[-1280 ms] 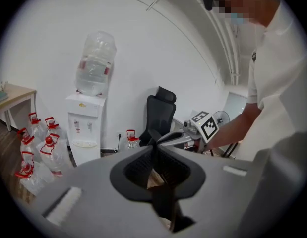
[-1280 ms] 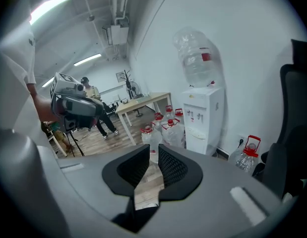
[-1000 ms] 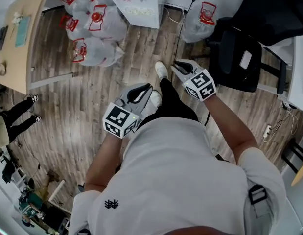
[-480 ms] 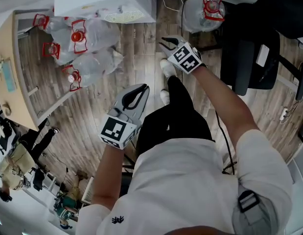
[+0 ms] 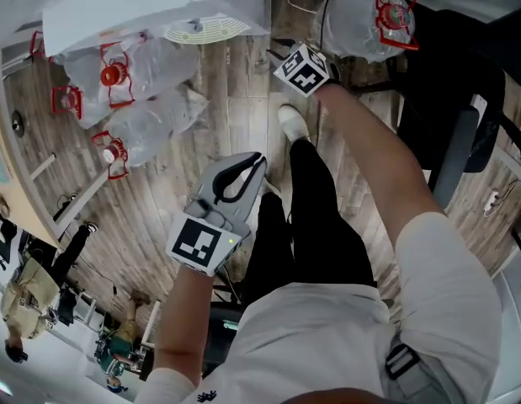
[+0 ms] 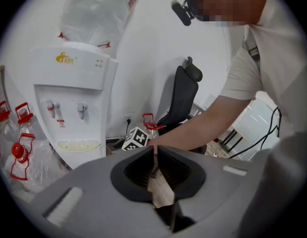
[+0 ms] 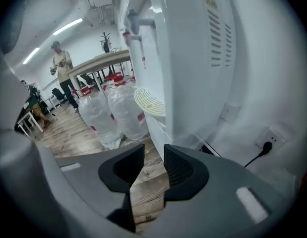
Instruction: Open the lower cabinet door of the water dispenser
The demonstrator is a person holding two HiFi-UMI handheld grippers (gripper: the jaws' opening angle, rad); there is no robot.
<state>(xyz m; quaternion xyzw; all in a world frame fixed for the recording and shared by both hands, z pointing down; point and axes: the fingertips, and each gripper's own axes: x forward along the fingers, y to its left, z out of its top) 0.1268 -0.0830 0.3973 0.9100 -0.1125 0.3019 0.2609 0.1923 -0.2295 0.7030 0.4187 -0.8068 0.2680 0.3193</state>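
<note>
The white water dispenser (image 5: 134, 7) stands at the top of the head view, its round drip tray (image 5: 205, 28) facing me. My right gripper (image 5: 275, 55) reaches out low beside the dispenser's right front corner. In the right gripper view its jaws (image 7: 153, 152) are opening, with only wooden floor between them, and the lower cabinet front (image 7: 160, 128) is just beyond, under the drip tray (image 7: 149, 102). My left gripper (image 5: 258, 156) hangs back over the floor by my leg, shut and holding nothing. The left gripper view shows the dispenser (image 6: 74, 108) ahead and the right gripper's cube (image 6: 138, 138).
Several large water bottles with red handles (image 5: 151, 66) lie left of the dispenser, and another bottle (image 5: 365, 15) stands to its right. A black office chair (image 5: 462, 99) is at the right. A wall socket with a cable (image 7: 266, 147) is behind the dispenser. People stand far off (image 7: 61, 66).
I have bent down toward the dispenser. The right gripper went forward and down to the dispenser's base and its jaws spread apart. The left gripper sank lower and stayed shut.
</note>
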